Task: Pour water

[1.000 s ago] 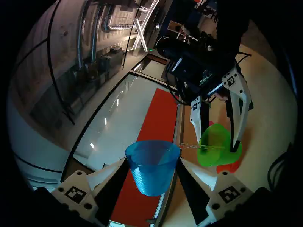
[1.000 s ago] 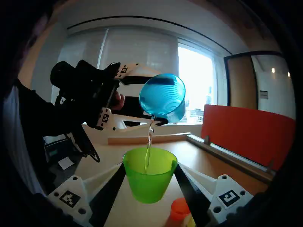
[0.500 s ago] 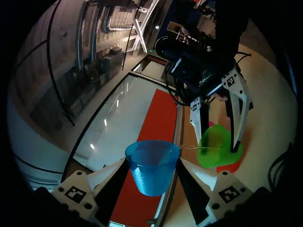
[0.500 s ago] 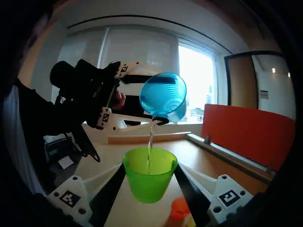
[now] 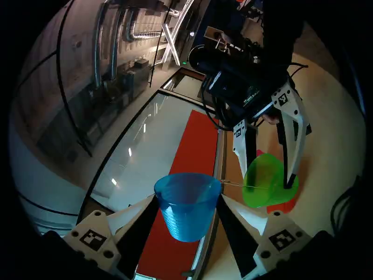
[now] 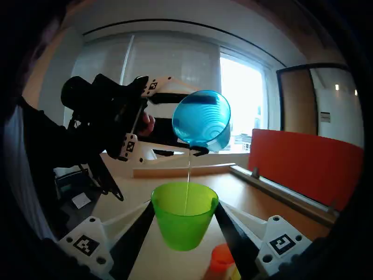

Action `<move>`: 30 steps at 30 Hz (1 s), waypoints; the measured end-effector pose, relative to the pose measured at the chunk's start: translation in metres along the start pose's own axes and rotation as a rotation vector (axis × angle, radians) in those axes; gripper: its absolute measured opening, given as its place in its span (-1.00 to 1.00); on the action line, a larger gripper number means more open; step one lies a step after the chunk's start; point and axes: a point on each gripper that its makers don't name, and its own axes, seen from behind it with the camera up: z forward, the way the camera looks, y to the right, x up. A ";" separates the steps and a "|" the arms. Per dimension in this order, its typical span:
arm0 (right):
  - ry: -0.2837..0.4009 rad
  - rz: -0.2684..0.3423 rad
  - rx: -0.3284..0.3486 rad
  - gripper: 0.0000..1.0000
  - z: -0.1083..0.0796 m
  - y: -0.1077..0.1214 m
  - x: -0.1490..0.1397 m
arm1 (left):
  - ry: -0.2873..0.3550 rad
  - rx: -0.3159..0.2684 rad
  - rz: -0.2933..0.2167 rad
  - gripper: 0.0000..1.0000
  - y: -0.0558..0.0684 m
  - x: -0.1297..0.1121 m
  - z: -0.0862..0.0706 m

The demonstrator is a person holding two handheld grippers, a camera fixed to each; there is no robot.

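Bright window (image 6: 242,102) is glowing behind pale wooden bench (image 6: 254,198) | red upright partition panel (image 6: 307,163) is standing along bench's side | left claw (image 5: 187,199) is pinching tilted translucent blue plastic cup (image 5: 187,212) | right claw (image 6: 185,206) is clamping upright translucent green plastic cup (image 6: 184,226) above bench | thin water stream (image 6: 188,175) is falling from blue rim into green cup
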 end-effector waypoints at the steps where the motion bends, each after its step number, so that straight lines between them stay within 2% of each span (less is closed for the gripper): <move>1: 0.000 -0.001 0.001 0.82 0.000 0.000 0.000 | 0.000 0.000 0.002 0.68 0.000 0.000 0.000; 30: 0.005 -0.009 0.001 0.82 -0.002 0.000 0.001 | 0.007 -0.011 0.065 0.68 0.005 0.006 -0.002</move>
